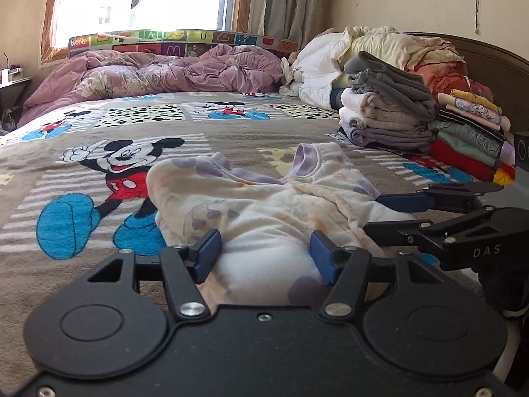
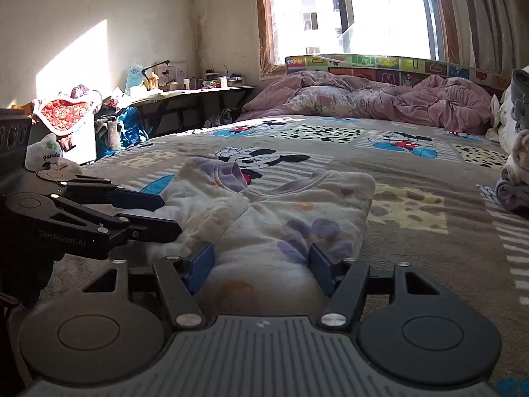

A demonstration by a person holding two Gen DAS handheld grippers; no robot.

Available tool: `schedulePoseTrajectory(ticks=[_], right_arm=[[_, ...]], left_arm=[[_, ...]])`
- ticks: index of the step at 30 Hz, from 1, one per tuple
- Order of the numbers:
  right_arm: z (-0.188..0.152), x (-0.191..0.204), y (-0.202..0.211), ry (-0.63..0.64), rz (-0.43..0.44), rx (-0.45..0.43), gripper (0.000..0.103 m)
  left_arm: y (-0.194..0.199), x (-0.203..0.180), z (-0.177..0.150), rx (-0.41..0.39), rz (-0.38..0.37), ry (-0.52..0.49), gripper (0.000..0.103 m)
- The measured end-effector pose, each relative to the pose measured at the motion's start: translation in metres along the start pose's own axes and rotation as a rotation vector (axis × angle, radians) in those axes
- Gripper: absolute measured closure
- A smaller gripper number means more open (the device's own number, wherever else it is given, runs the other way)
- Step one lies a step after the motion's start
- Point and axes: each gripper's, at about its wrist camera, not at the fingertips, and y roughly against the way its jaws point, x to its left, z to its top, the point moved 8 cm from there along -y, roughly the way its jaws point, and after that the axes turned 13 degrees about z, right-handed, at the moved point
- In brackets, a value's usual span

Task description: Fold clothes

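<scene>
A small white child's garment [image 1: 264, 205] with pale purple and orange prints and purple trim lies rumpled on the Mickey Mouse bedspread [image 1: 99, 165]. It also shows in the right wrist view [image 2: 281, 218]. My left gripper [image 1: 266, 256] is open, its blue pads on either side of the garment's near edge. My right gripper [image 2: 261, 264] is open too, straddling the near edge further right. The right gripper shows in the left wrist view [image 1: 393, 211], open at the garment's right side. The left gripper shows in the right wrist view [image 2: 165, 213], open at the garment's left side.
A stack of folded grey and white clothes [image 1: 386, 115] and a second colourful folded stack [image 1: 469, 139] stand at the bed's right. A purple duvet [image 1: 172, 72] lies crumpled at the far end. A cluttered desk [image 2: 185, 92] and bags [image 2: 129, 125] stand left of the bed.
</scene>
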Motion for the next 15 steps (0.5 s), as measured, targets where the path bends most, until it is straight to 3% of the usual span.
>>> schedulePoseTrajectory(ticks=[8, 12, 15], right_arm=[[0.001, -0.004, -0.013, -0.016, 0.004, 0.058, 0.038], [0.018, 0.001, 0.007, -0.033, -0.003, -0.002, 0.038], [0.029, -0.011, 0.028, -0.147, -0.026, -0.106, 0.03]], left_arm=[[-0.009, 0.001, -0.004, 0.026, -0.012, 0.026, 0.039], [0.02, 0.002, 0.016, -0.053, 0.003, 0.066, 0.038], [0.037, 0.023, 0.027, -0.083, 0.046, 0.23, 0.033]])
